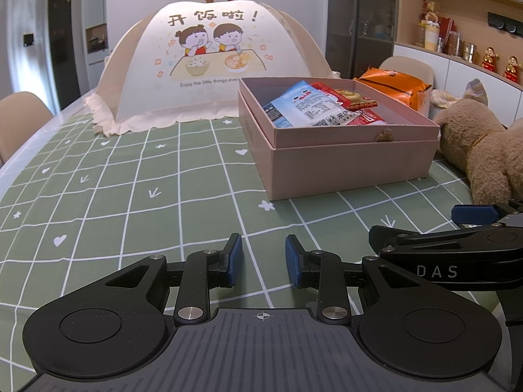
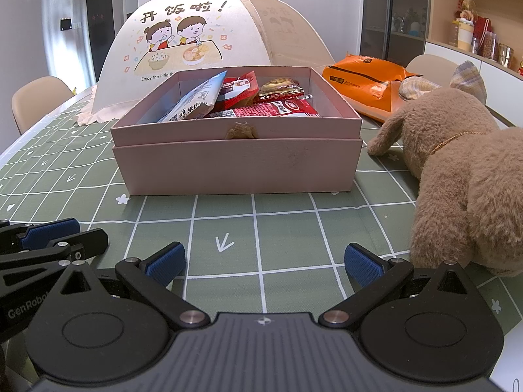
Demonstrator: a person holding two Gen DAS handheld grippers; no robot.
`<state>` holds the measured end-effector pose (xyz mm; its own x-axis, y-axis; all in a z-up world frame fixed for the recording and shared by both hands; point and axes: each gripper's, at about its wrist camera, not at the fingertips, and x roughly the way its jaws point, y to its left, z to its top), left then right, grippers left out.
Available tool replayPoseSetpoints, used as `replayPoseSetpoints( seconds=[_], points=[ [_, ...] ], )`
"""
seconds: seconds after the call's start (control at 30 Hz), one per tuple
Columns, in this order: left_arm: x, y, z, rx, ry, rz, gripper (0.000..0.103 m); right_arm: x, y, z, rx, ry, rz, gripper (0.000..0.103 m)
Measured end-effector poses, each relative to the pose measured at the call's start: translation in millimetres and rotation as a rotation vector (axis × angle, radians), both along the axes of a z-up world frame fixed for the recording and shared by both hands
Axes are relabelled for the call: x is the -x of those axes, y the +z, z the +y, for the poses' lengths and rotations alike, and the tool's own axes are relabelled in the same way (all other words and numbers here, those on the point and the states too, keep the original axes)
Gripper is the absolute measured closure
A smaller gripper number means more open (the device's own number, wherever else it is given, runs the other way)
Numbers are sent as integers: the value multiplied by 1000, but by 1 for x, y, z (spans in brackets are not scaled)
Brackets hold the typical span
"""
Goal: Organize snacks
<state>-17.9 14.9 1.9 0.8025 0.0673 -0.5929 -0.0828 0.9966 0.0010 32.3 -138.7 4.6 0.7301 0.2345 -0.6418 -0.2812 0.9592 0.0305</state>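
A pink box [image 1: 346, 163] [image 2: 235, 166] stands on the green checked tablecloth and holds several snack packets: a blue-white one [image 1: 304, 104] [image 2: 196, 101], red ones [image 2: 274, 109] and a brown-gold one [image 2: 281, 89]. An orange snack bag [image 1: 395, 86] [image 2: 362, 80] lies on the table behind the box to the right. My left gripper [image 1: 264, 261] is empty, its jaws a narrow gap apart, low over the cloth in front of the box. My right gripper [image 2: 264, 263] is wide open and empty, in front of the box; its side shows in the left wrist view [image 1: 457, 248].
A domed mesh food cover [image 1: 209, 62] [image 2: 209, 45] with a cartoon print stands behind the box. A brown plush dog [image 1: 483, 150] [image 2: 464, 170] lies right of the box, close to my right gripper. Chairs stand at the table's left edge [image 2: 36, 101]. Shelves line the right wall.
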Motion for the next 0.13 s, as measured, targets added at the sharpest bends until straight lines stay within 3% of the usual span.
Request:
replayPoseSetpoints(
  seconds=[0.13],
  points=[
    [0, 0, 0, 0, -4, 0, 70, 0, 0, 0, 0, 0, 0, 0]
  ],
)
